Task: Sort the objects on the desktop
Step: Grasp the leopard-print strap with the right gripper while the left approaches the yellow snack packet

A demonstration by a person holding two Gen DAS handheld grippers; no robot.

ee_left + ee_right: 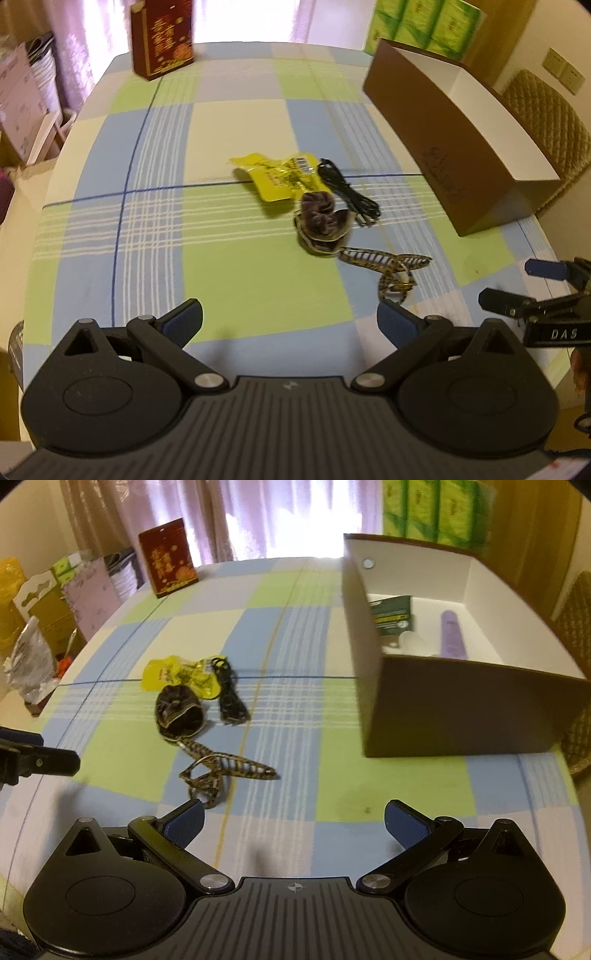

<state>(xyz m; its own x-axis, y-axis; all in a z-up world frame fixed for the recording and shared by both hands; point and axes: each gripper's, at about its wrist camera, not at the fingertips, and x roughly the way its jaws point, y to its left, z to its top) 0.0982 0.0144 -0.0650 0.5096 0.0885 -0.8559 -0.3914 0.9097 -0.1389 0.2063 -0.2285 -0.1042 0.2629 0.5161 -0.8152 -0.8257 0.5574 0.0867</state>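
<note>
While both of my grippers hovered low over the near edge of the checked tablecloth [332, 716], the left gripper [290, 323] and the right gripper [293, 821] each had their fingers spread wide and held nothing. The patterned hair clip [225, 768] lay just beyond my right gripper, a little to its left, with its long axis running left to right, while the dark scrunchie [179, 710], black cable [229, 696] and yellow packet [177, 675] lay farther away. I judged the right gripper nearer to the clip, and the open brown box [454, 709] stood to its far right.
</note>
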